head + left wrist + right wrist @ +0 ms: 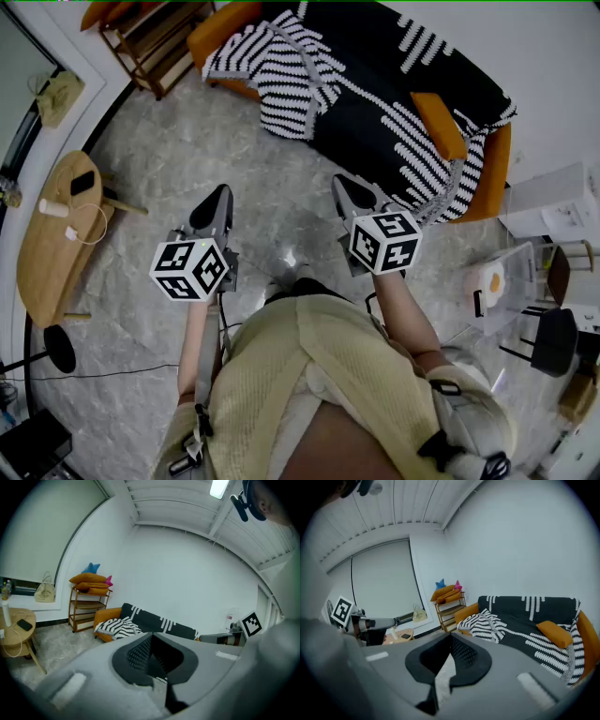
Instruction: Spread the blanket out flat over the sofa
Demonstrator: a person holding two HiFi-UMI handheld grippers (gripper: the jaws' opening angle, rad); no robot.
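A black-and-white patterned blanket [375,103] covers the orange sofa [495,173] at the top of the head view. Its striped left end [281,80] lies bunched in folds on the seat. An orange cushion [439,124] rests on the blanket near the right arm. My left gripper [221,193] and right gripper [343,182] hover side by side over the stone floor, short of the sofa. Both are shut and hold nothing. In the left gripper view the blanket [159,621] shows past the left gripper [151,635]. The right gripper [451,637] points toward the bunched folds [487,625].
A round wooden table [37,253] with a phone and a cup stands at the left. A wooden shelf [155,37] with orange cushions is left of the sofa. A white cabinet [553,202] and a black chair [555,339] crowd the right side.
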